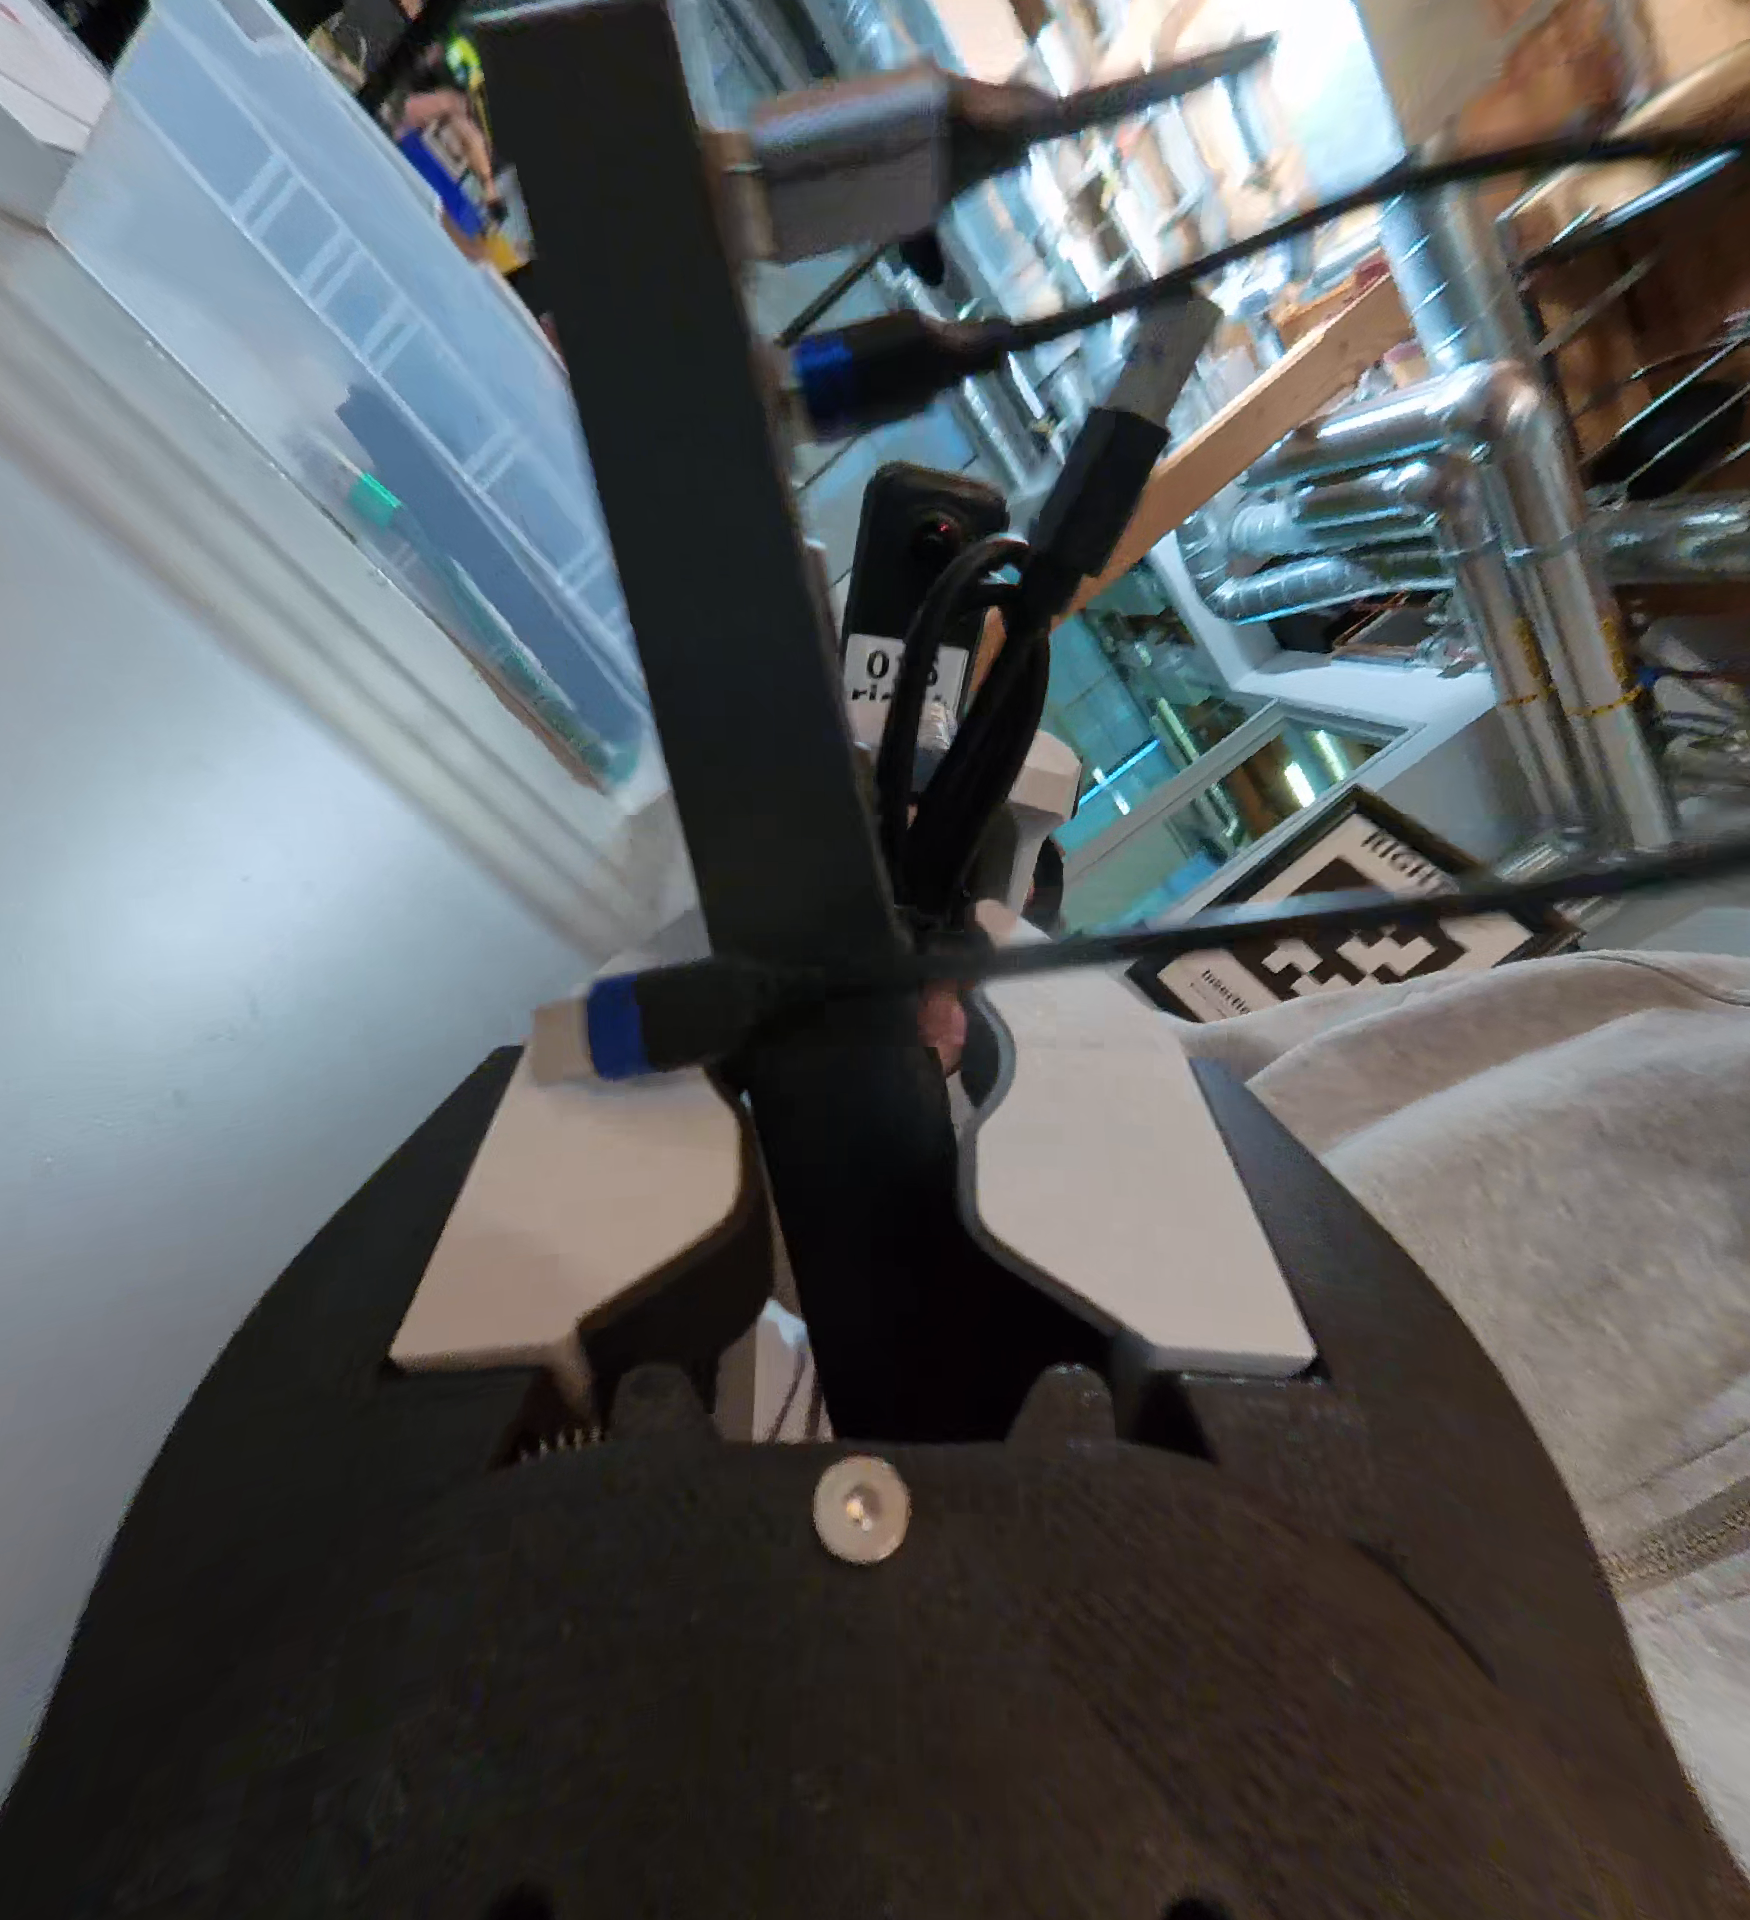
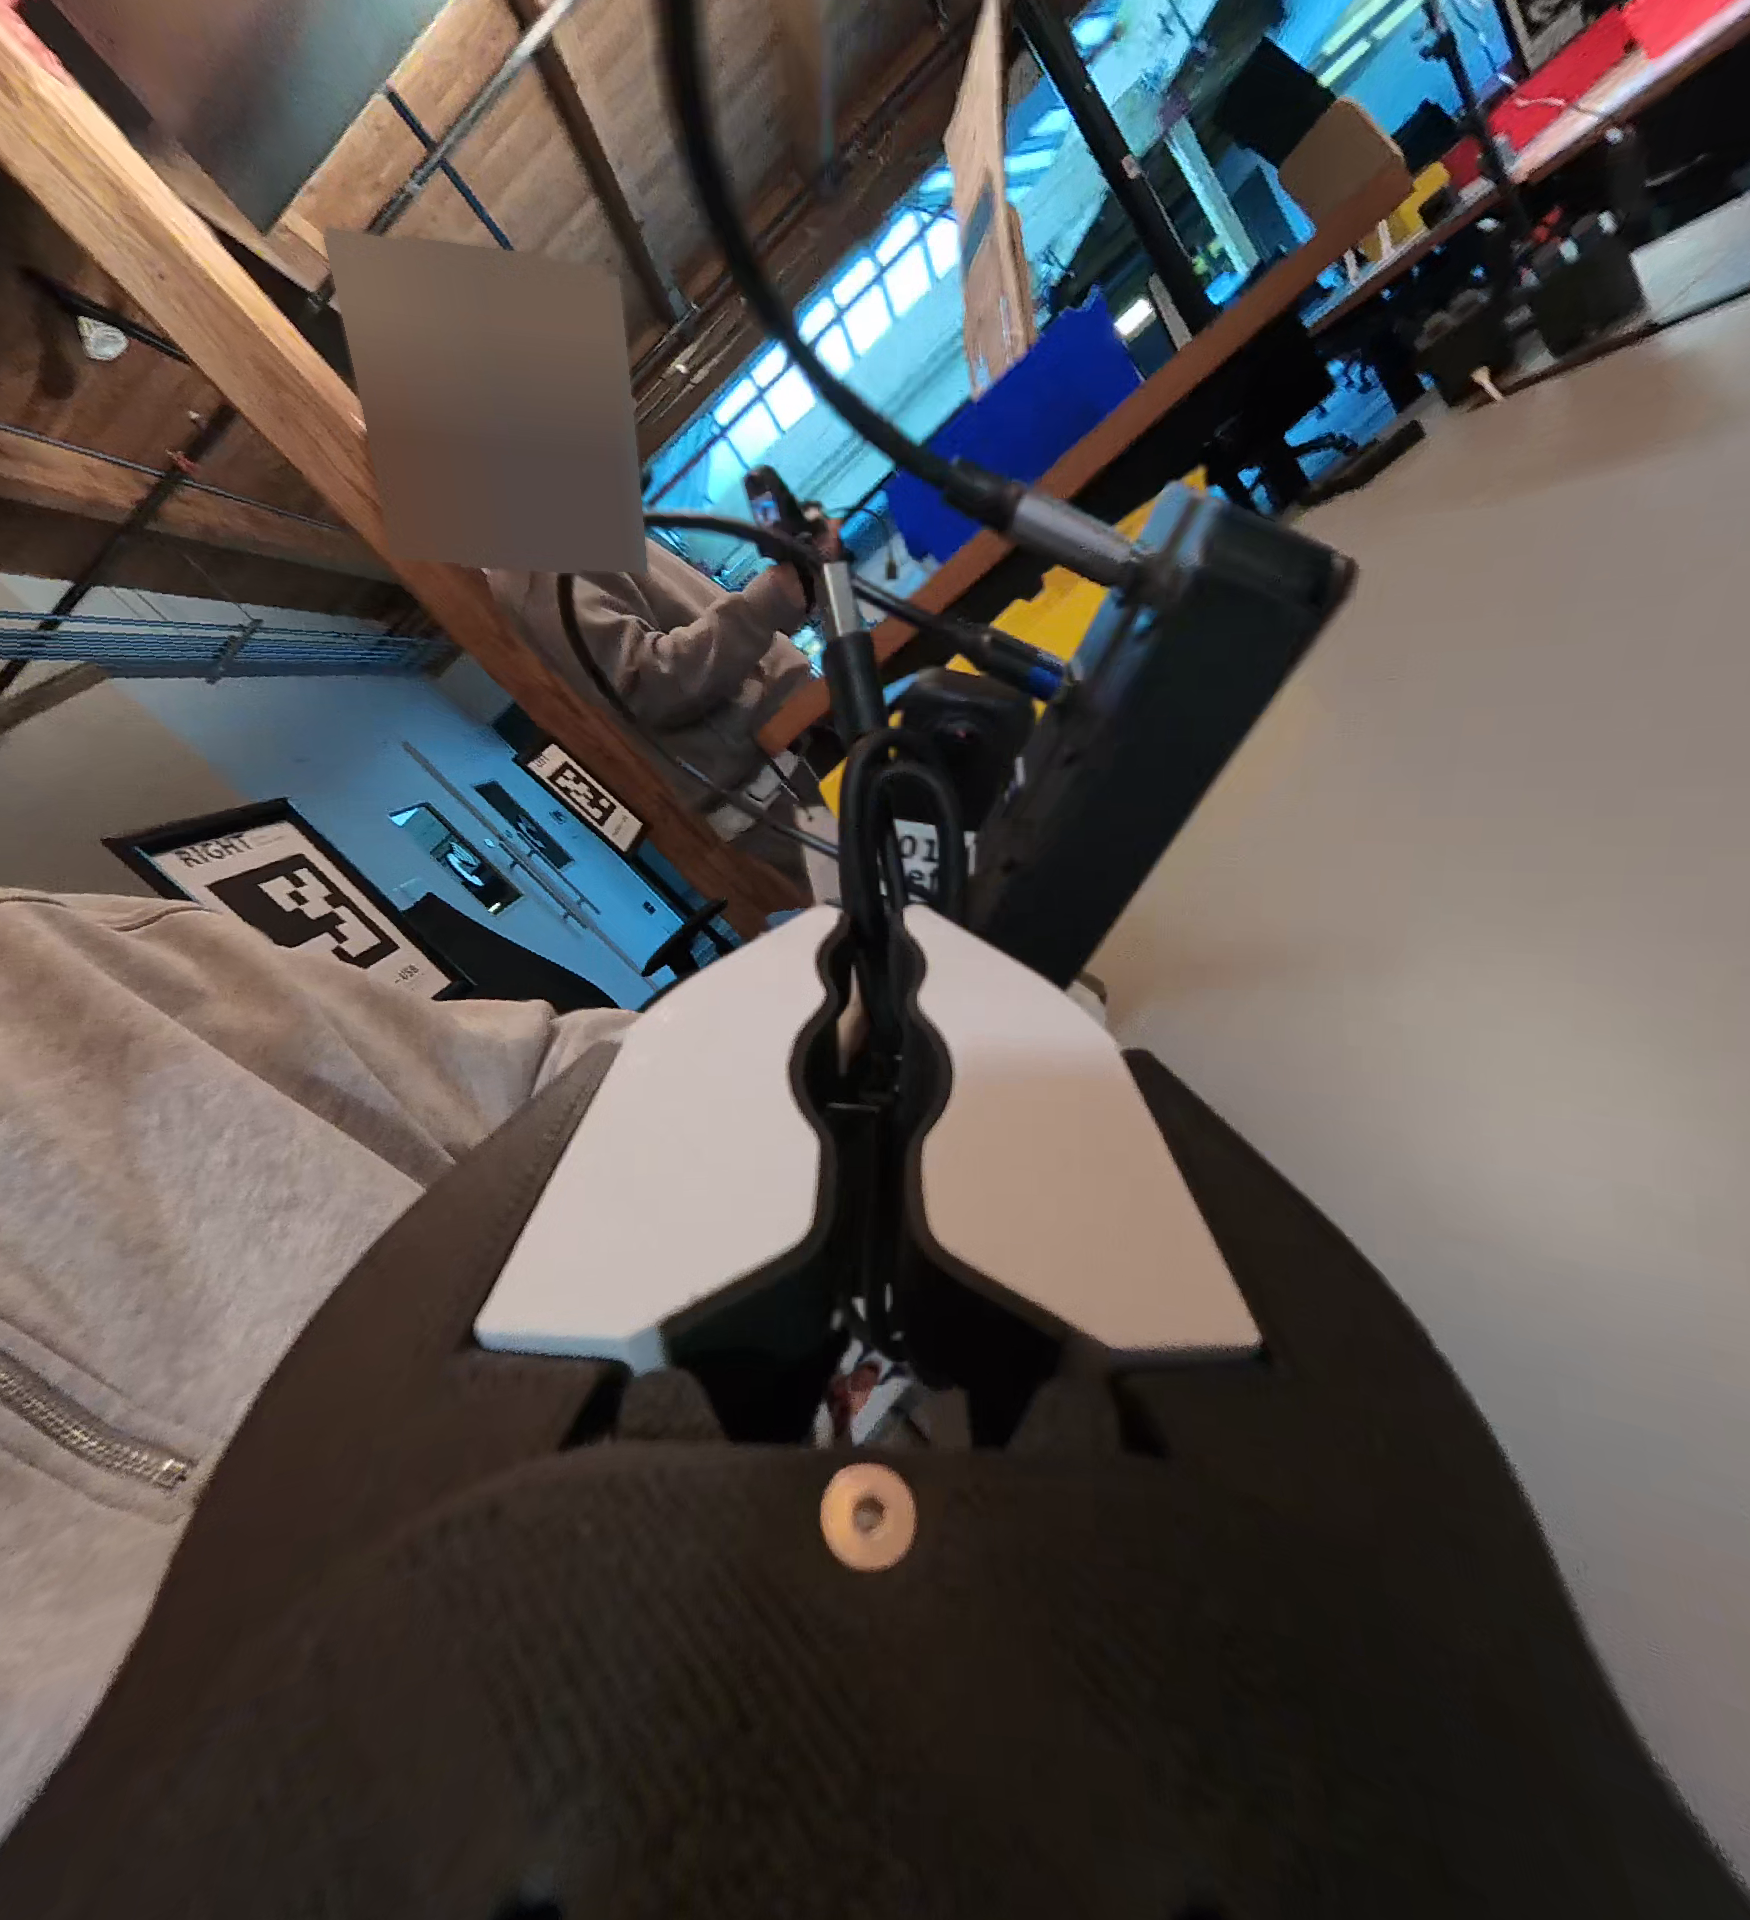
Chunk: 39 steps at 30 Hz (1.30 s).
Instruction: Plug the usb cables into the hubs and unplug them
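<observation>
left gripper (image 1: 855, 1049) clamped on the hub (image 1: 673, 582), a long flat black bar seen edge-on, held up off the pale surface (image 1: 123, 1039) and tilted, its near end pinched between the white fingers (image 1: 580, 1195)

plugs on the hub's right face: grey metal-shelled plug (image 1: 850, 156) near the far end, blue-collared black plug (image 1: 866, 358) just below it, both seated, cables running off right. another blue-collared plug (image 1: 632, 1023) with a silver tip lies across the hub's near end, right at the fingertips; can't tell if it's in a port

right gripper (image 2: 876, 961) closed on a bundled black usb cable (image 2: 876, 831), loop sticking out past the fingertips, its free plug (image 2: 840, 623) (black body, silver shell) pointing away, beside the hub and not inserted

clear plastic bin (image 1: 331, 416) left of the hub; grey sleeve (image 1: 1525, 1247) right of it; motion blur on the far plugs
</observation>
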### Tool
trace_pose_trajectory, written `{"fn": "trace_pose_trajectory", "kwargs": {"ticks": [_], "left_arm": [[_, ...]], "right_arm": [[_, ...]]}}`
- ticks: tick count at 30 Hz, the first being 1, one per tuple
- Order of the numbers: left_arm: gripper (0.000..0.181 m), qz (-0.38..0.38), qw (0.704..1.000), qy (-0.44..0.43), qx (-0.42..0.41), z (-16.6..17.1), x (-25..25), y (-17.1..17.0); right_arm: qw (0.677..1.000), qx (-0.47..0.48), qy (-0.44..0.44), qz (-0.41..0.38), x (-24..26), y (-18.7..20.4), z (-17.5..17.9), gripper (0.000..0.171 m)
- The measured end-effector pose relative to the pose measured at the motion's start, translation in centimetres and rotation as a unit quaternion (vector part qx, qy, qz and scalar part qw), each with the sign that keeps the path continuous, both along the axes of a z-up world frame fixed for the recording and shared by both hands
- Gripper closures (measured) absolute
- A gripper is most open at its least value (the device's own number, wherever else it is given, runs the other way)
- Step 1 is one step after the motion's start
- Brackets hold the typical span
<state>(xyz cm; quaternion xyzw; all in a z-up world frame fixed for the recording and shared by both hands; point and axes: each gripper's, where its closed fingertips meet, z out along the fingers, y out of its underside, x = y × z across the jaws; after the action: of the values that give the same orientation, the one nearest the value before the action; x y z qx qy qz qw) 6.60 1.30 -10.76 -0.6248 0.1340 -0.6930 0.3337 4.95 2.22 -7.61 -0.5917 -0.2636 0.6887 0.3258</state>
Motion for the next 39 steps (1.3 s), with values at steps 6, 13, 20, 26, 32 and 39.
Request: {"fn": "trace_pose_trajectory", "kwargs": {"ticks": [6,13,20,26,32,39], "left_arm": [[0.149,0.026,0.998,-0.061,0.022,2.3,-1.6,0.6],[0.153,-0.012,0.999,-0.028,0.035,1.5,-0.4,-0.5],[0.155,-0.034,0.998,0.021,0.039,0.4,0.4,-1.0],[0.156,-0.044,0.998,0.029,0.023,-0.2,0.6,-1.1],[0.155,-0.061,0.990,0.104,0.071,-1.3,1.6,-2.1],[0.143,-0.051,0.995,0.071,0.056,-0.4,1.4,-1.8]], "right_arm": [[0.997,-0.011,0.003,-0.074,1.4,2.3,-0.1,0.165],[0.995,-0.080,-0.009,-0.065,0.6,2.7,-1.7,0.165],[0.995,-0.091,0.036,-0.008,-0.1,1.1,-0.3,0.130],[0.999,-0.038,-0.012,-0.010,-0.7,0.5,-1.1,0.125],[0.995,0.041,-0.088,-0.013,-1.1,-0.3,-2.3,0.140],[0.998,0.020,-0.060,-0.021,-0.6,0.3,-1.7,0.142]]}}
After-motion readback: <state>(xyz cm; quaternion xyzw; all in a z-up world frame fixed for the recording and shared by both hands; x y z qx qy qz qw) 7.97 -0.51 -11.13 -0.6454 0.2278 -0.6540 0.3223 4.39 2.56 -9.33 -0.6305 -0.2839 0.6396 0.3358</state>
